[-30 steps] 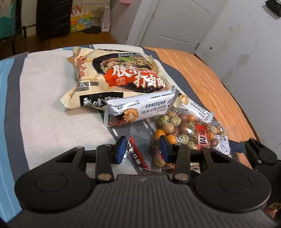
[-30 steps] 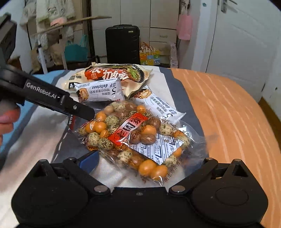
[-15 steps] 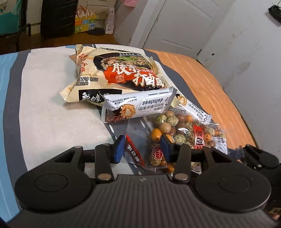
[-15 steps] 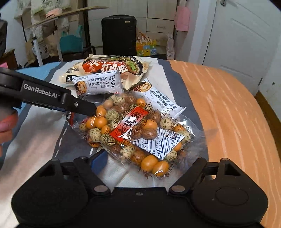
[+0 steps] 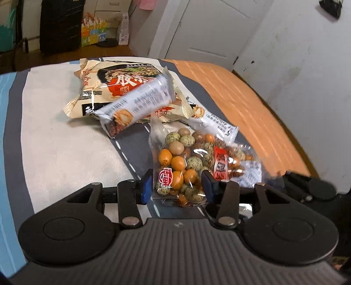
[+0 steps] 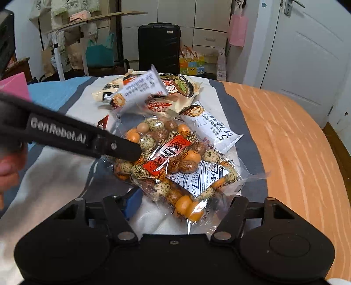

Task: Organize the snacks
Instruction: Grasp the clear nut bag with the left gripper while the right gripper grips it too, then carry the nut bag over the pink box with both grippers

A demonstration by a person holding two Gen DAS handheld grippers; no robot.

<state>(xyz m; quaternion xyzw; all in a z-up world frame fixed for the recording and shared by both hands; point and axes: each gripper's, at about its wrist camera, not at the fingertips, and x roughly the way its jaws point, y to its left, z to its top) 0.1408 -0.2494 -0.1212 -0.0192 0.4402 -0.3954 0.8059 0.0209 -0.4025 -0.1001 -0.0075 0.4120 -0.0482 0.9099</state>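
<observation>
Nut bag long axis spans both grippers; left gripper fingers straddle one end, right gripper fingers the other; clamping unclear.

A lived-in bedroom in a private home: a bed spread with a striped blue, grey, white and orange cover fills the foreground, snack packets scattered across it. Behind it stand a black hard-shell suitcase, white panelled cupboards and a white panelled door. A pink paper bag hangs on the wall, and clothes drape over a rack by the wooden floor.
</observation>
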